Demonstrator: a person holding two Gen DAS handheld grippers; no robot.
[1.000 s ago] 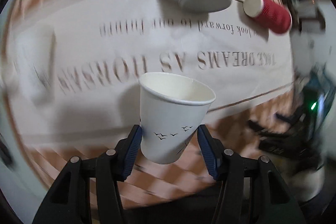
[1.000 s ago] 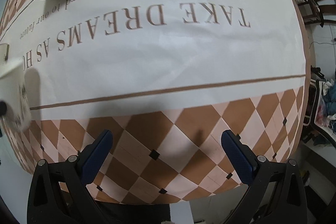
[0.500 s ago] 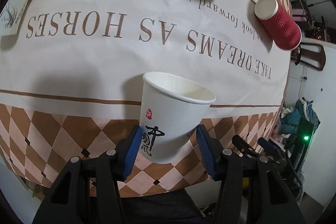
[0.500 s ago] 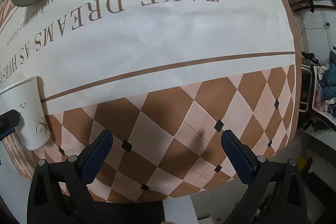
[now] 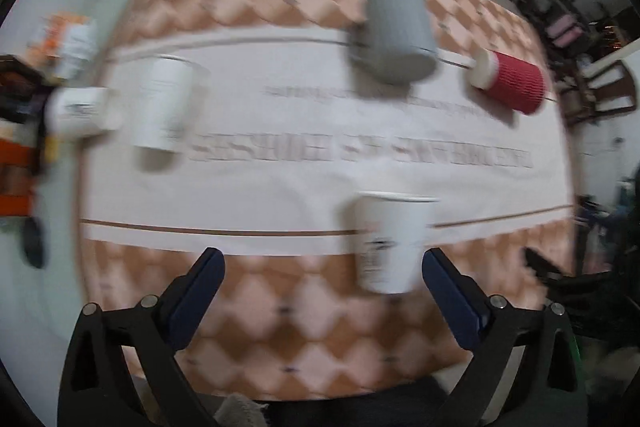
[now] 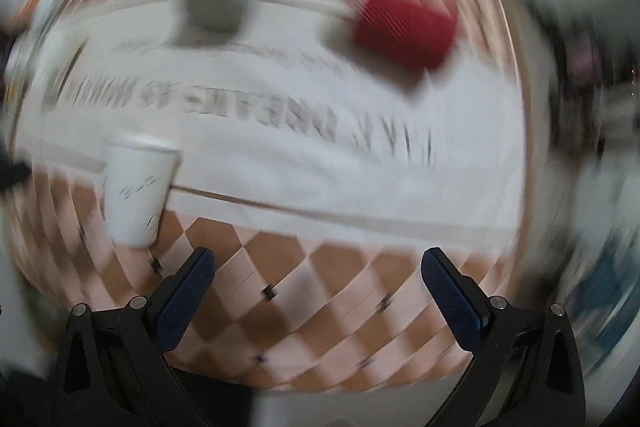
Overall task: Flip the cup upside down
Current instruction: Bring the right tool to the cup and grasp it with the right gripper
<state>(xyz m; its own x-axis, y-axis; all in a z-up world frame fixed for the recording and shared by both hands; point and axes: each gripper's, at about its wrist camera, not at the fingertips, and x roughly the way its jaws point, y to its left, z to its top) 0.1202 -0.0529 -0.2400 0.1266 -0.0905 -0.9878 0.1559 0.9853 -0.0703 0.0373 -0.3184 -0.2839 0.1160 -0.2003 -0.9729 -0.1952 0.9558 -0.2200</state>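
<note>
The tablecloth (image 5: 304, 327) has a pattern of brown and pale pink diamonds with small black squares, and a white band with brown letters and a thin brown line. On this band, the near paper cup (image 5: 394, 243) is white with dark marks; behind it the mug (image 5: 400, 35) is grey and the ribbed cup (image 5: 516, 87) is red.
</note>
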